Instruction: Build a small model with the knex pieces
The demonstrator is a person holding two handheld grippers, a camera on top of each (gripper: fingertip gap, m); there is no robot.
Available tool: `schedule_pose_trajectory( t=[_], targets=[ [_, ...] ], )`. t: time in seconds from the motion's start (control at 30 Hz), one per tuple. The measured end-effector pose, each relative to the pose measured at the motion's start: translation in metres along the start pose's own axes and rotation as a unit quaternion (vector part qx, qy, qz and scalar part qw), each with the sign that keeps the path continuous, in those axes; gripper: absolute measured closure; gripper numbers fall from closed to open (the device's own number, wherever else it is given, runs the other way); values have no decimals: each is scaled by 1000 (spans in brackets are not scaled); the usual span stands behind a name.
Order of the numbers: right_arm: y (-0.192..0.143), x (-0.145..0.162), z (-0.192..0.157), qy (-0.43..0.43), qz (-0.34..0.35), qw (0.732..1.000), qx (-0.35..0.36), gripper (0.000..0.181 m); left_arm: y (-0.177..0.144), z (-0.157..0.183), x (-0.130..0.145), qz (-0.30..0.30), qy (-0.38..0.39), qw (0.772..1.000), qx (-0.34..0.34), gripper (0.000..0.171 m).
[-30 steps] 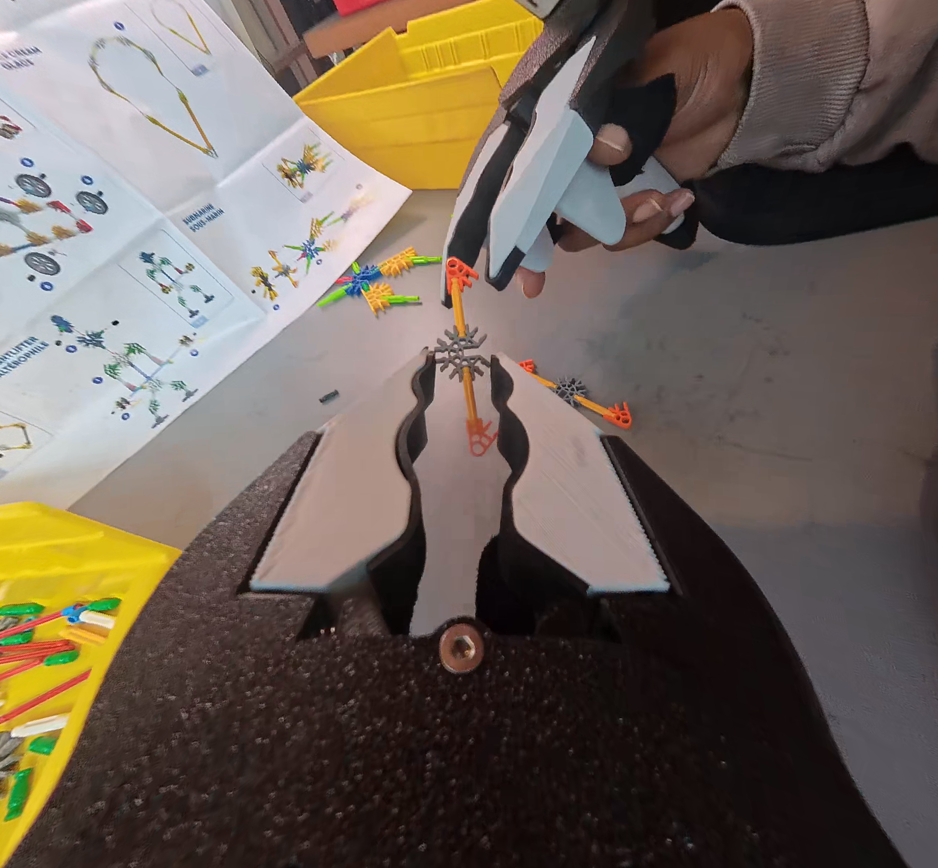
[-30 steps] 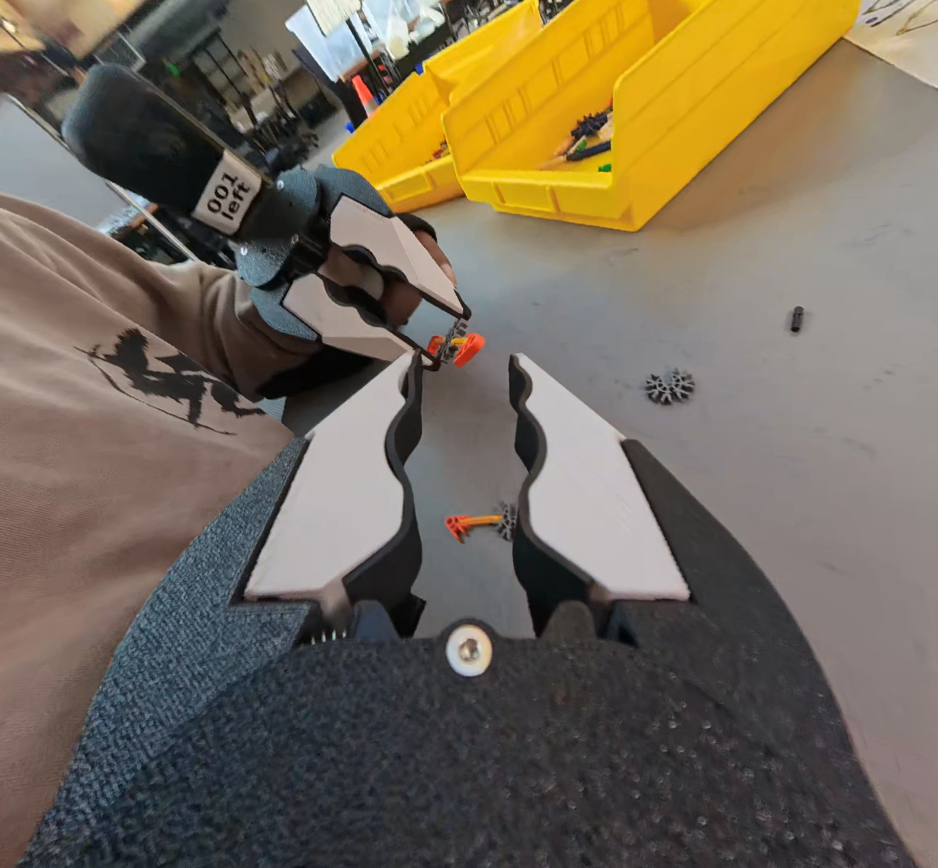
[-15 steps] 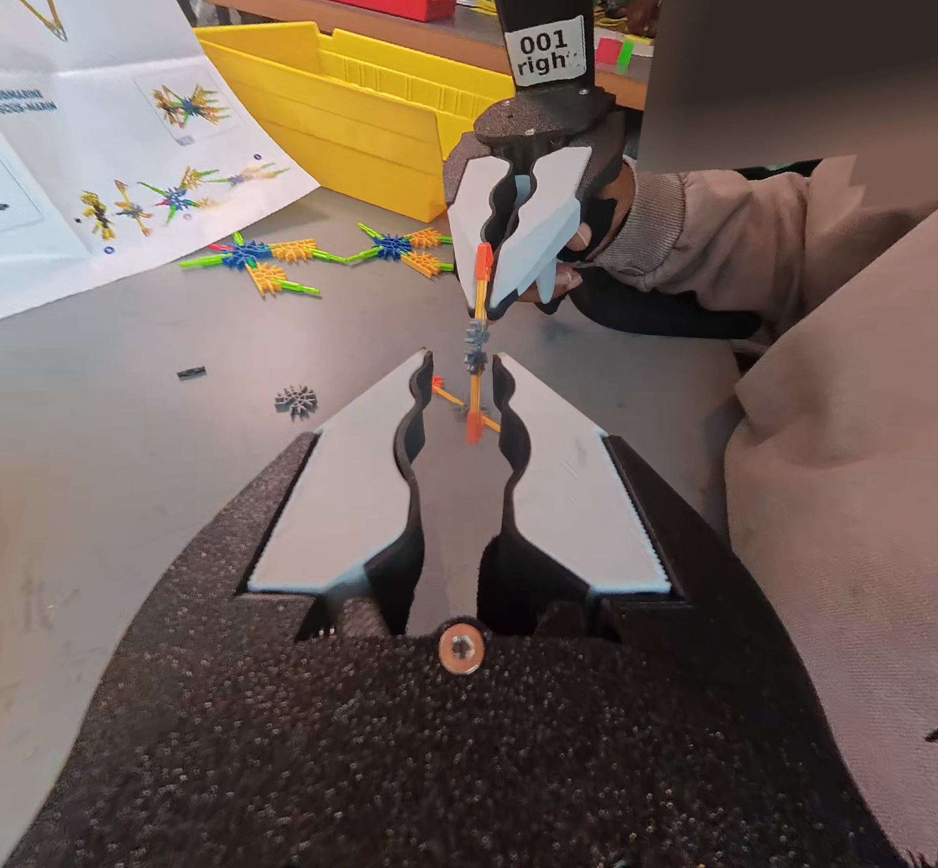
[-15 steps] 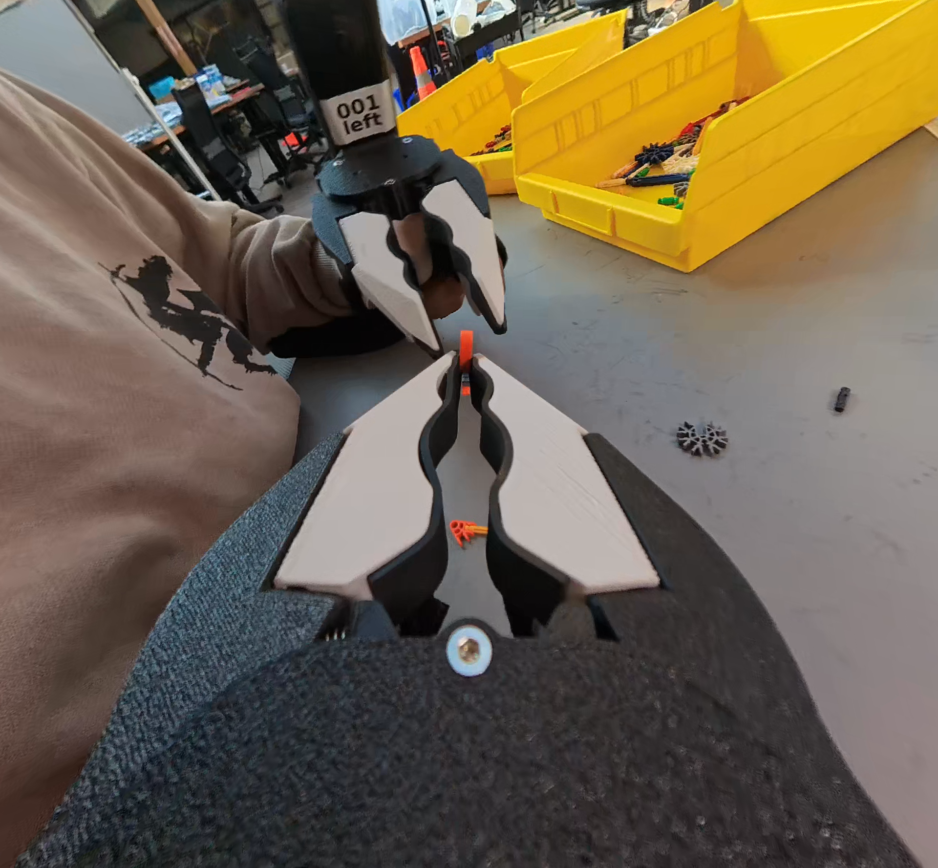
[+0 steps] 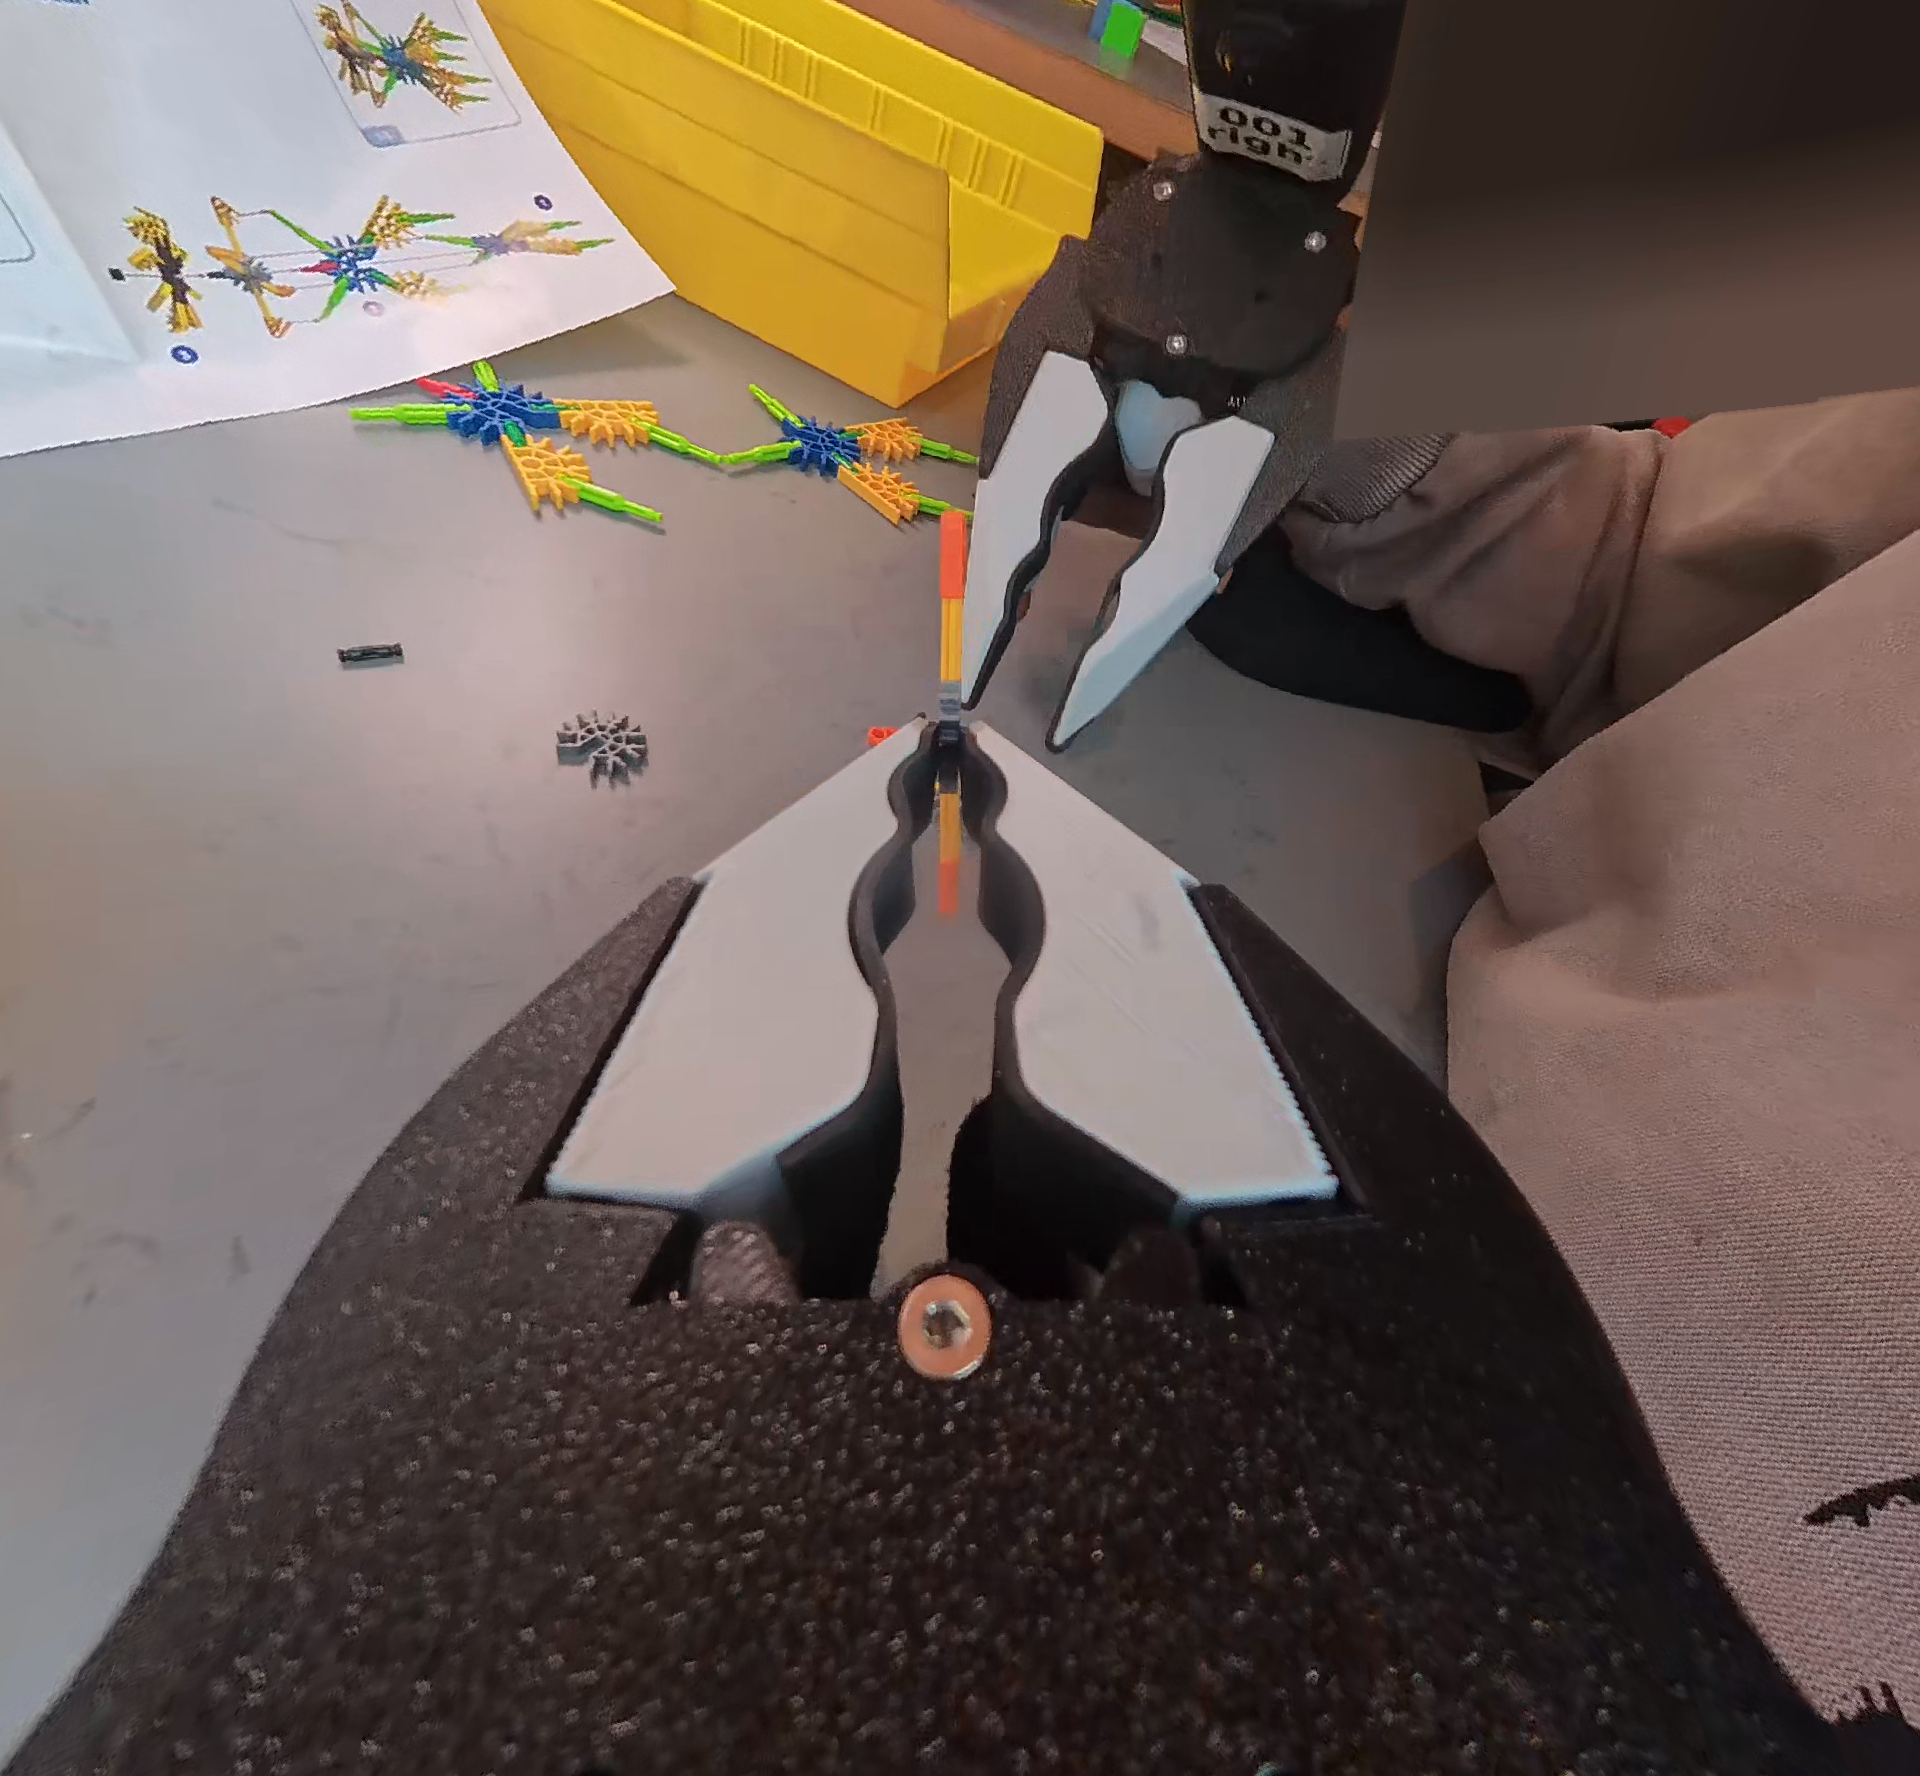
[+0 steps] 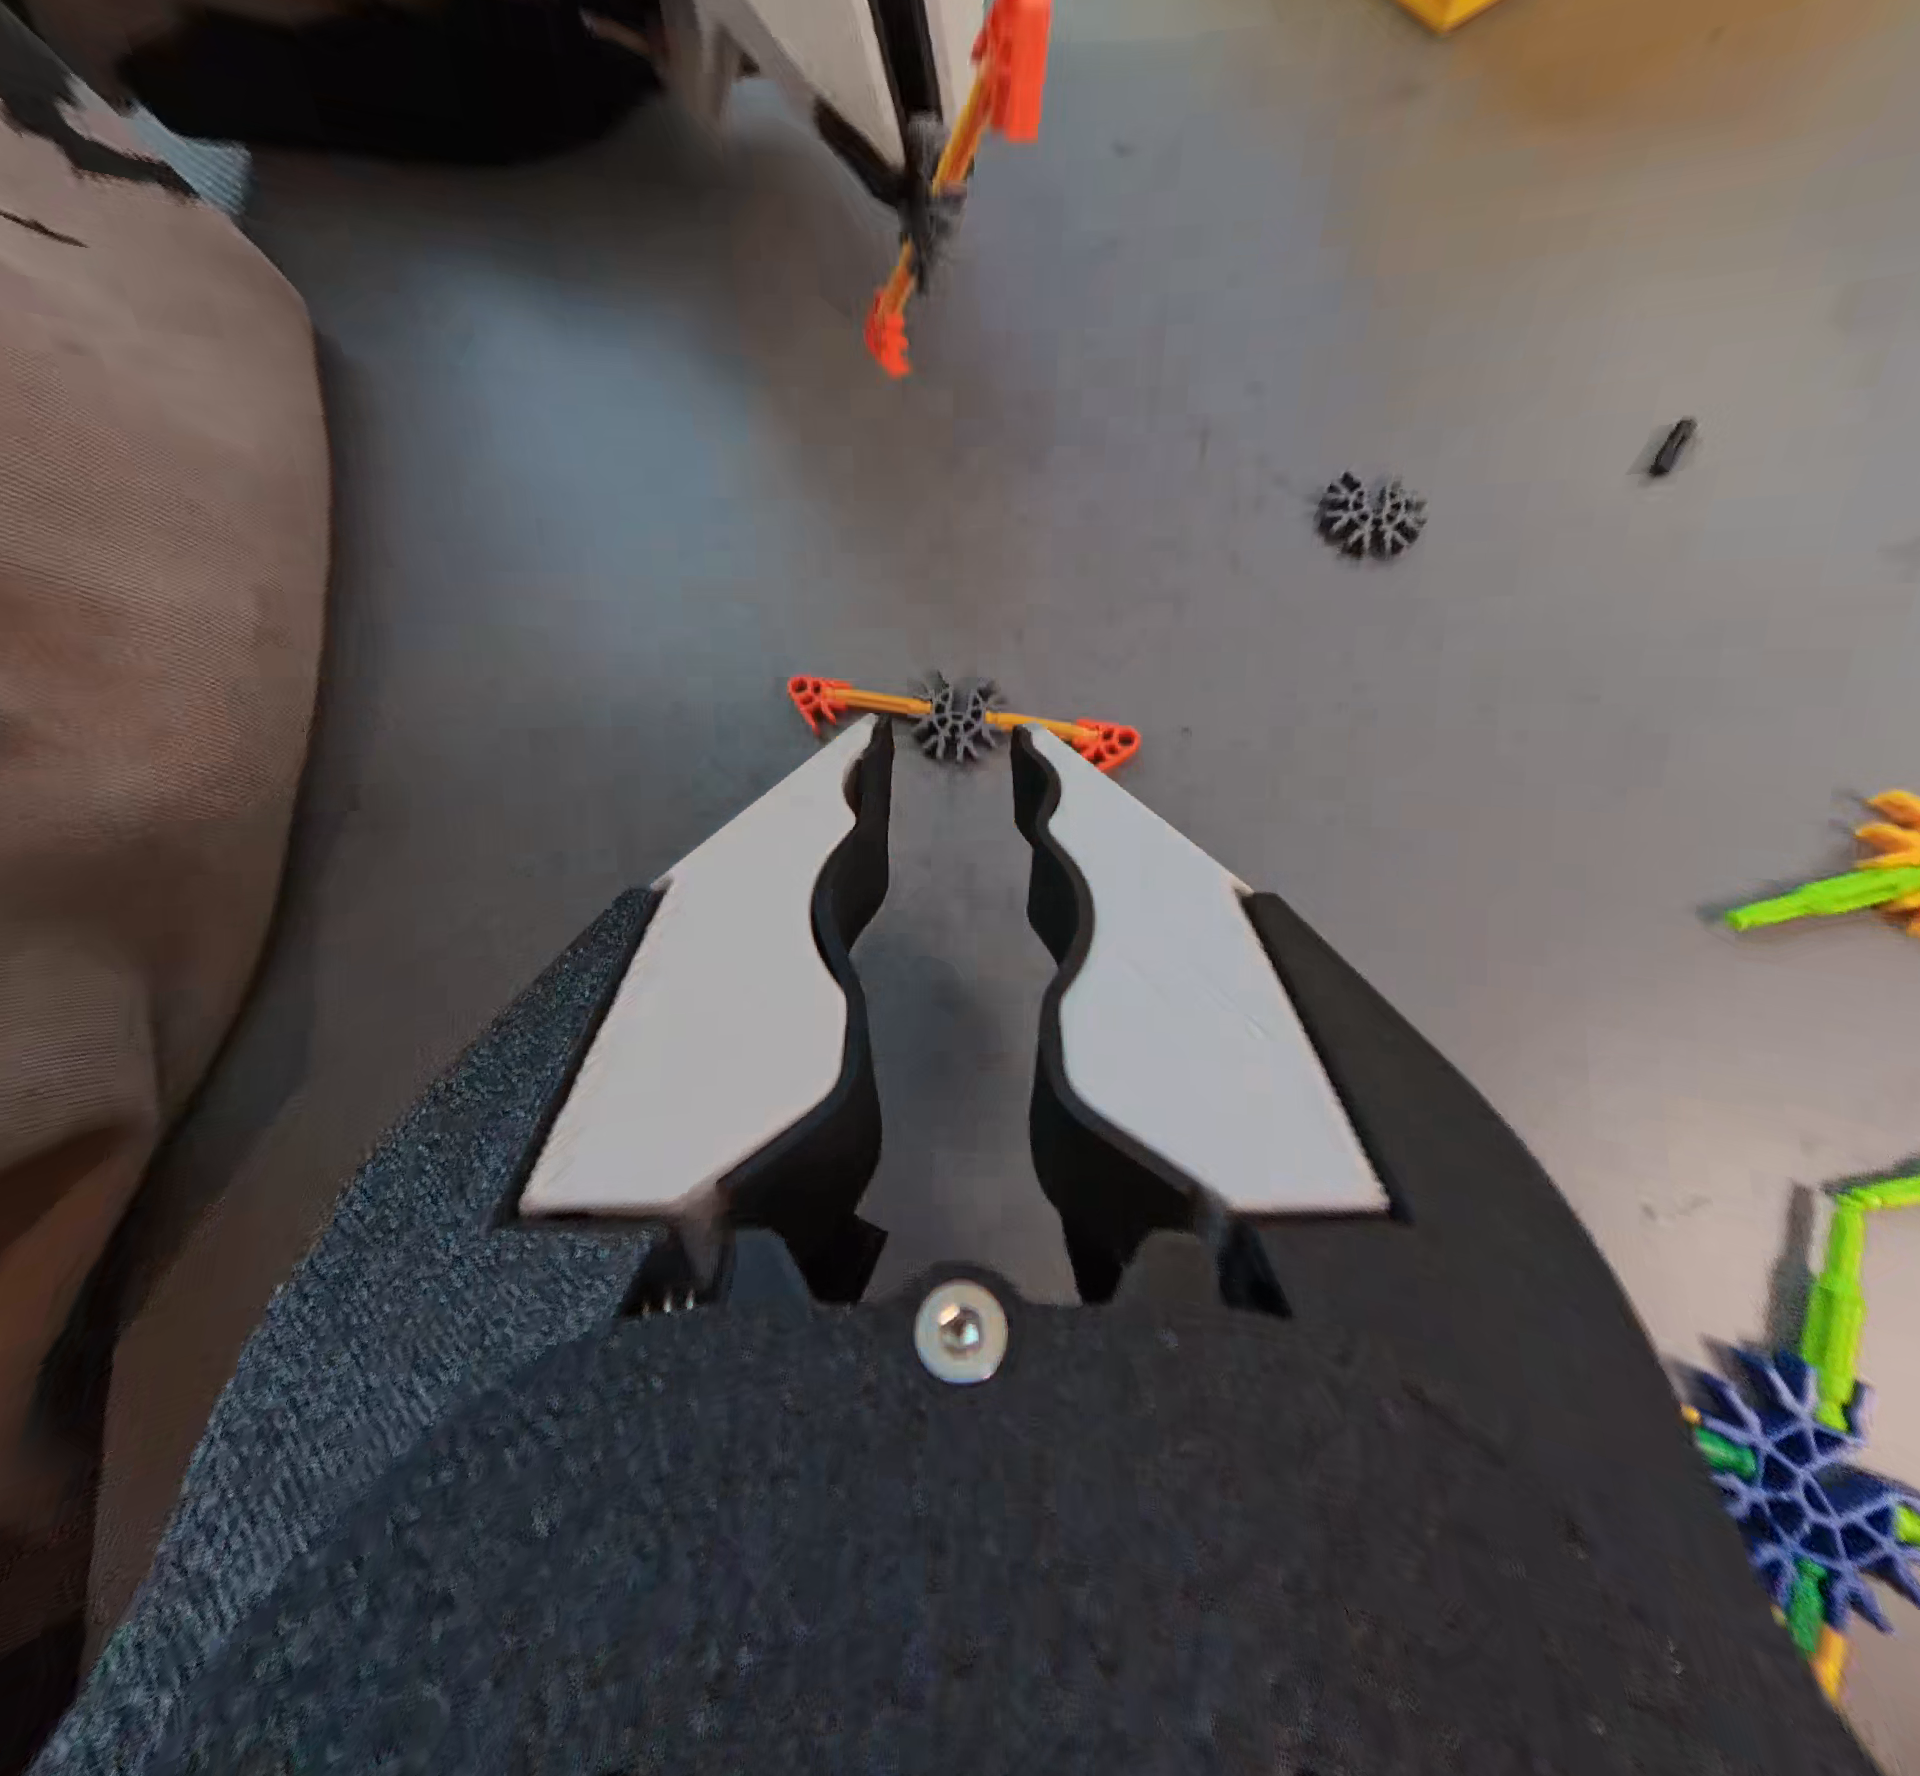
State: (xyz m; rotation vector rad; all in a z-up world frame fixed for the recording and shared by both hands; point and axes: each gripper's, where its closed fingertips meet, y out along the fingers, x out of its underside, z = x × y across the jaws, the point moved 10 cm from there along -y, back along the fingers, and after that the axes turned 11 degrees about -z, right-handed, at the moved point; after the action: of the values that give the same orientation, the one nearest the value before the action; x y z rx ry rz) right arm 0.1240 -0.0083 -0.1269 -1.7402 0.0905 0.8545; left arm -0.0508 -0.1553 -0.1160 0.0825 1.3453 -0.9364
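Observation:
My left gripper point(image 5: 945, 739) is shut on the grey snowflake connector point(image 5: 948, 724) of a small rod piece point(image 5: 950, 625): yellow rods with orange ends, held upright and edge-on. The right wrist view shows the same piece point(image 6: 961, 157) pinched at the left gripper's tips point(image 6: 914, 178), above the table. My right gripper point(image 6: 953, 734) is open and empty. It points down at a second such piece point(image 6: 951, 716) lying flat on the grey table point(image 6: 623, 531), its grey hub just past the two tips. In the left wrist view the right gripper point(image 5: 1016, 724) stands open just right of the held piece.
A yellow bin point(image 5: 831, 168) and an instruction sheet point(image 5: 260, 168) lie at the back left. Two blue, green and yellow star assemblies point(image 5: 509, 417) point(image 5: 831, 448) lie before them. A loose grey connector point(image 5: 603, 739) and a short black rod point(image 5: 369, 654) lie on the table. A person's sleeve point(image 5: 1662, 791) is at right. The grippers' ends are close to 9 centimetres from one another.
Half a second ago the right gripper pinched the piece's orange end while the left stood open around it. Now the left has shut on the hub, and the right has let go and swung down.

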Motion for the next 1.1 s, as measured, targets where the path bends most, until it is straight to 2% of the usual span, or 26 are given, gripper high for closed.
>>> schedule_pose_trajectory(
  t=[0.2, 0.47, 0.57, 0.67, 0.8, 1.1],
  targets=[
    [26, -5, -7, 3, -74, 996, 41, 156, 2, -3, 2, -4, -7, 1000, -13, 168],
    [30, -11, -10, -14, -73, 995, 60, 164, 3, -4, 4, -7, -11, 1000, -6, 168],
    [27, -11, -9, -33, -36, 998, 50, 165, 2, -2, 4, -2, -8, 1000, 10, 168],
    [15, -15, -10, -48, 47, 998, 19, 165, 1, 2, 2, 12, -2, 999, 40, 168],
    [1, -21, -9, -28, 153, 987, -43, 165, 2, 6, 2, 15, 9, 998, 55, 168],
    [3, -24, -11, -9, 184, 979, -88, 165, 5, 12, 2, 7, 24, 997, 75, 168]
  ],
)
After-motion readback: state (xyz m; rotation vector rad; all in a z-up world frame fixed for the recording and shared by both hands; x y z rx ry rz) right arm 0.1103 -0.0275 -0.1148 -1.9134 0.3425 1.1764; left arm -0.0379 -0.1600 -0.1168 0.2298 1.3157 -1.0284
